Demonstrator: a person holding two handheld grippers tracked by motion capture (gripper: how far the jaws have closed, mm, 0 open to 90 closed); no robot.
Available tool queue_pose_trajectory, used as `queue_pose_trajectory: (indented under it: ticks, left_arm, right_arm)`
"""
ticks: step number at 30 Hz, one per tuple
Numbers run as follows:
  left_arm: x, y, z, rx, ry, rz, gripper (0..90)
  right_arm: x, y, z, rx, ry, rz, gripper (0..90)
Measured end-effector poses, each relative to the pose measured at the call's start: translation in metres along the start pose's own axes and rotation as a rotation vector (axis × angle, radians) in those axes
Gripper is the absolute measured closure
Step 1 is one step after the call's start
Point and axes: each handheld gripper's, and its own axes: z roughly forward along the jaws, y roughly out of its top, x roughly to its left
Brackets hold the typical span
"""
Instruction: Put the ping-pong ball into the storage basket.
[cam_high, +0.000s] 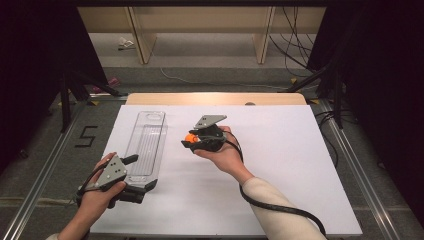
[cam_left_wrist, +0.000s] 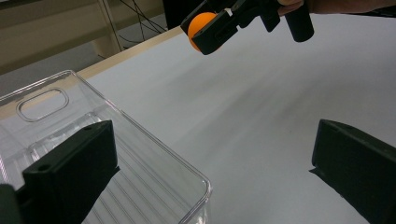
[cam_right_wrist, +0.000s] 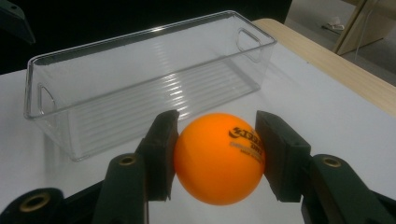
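Carrying the orange ball (cam_right_wrist: 218, 157) is where you stand: your right gripper (cam_high: 192, 140) pinches it between both pads, lifted above the middle of the table (cam_high: 280, 165), just right of the clear bin (cam_high: 146, 145). The pickup looks done; I judge the drop into the bin is what remains. Your left gripper (cam_high: 136, 176) sits by the bin's near end, close to the table's near-left corner, jaws spread with nothing between them. The ball is smooth, matte and round with dark print; the bin is long, glossy, ribbed plastic with handle cut-outs.
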Motion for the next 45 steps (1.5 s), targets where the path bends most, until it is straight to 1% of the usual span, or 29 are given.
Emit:
queue_pose_trajectory:
  ticks: [16, 34, 45]
  left_arm:
    - [0.0, 0.0, 0.0, -0.002, 0.0, 0.0, 0.0]
    - [0.0, 0.0, 0.0, -0.001, -0.002, 0.0, 0.0]
    - [0.0, 0.0, 0.0, -0.001, -0.003, 0.0, 0.0]
  right_arm:
    - [0.003, 0.006, 0.011, -0.006, 0.004, 0.005, 51.5]
    - [0.005, 0.01, 0.018, -0.006, 0.003, 0.007, 51.5]
    - [0.007, 0.013, 0.025, -0.009, 0.006, 0.008, 51.5]
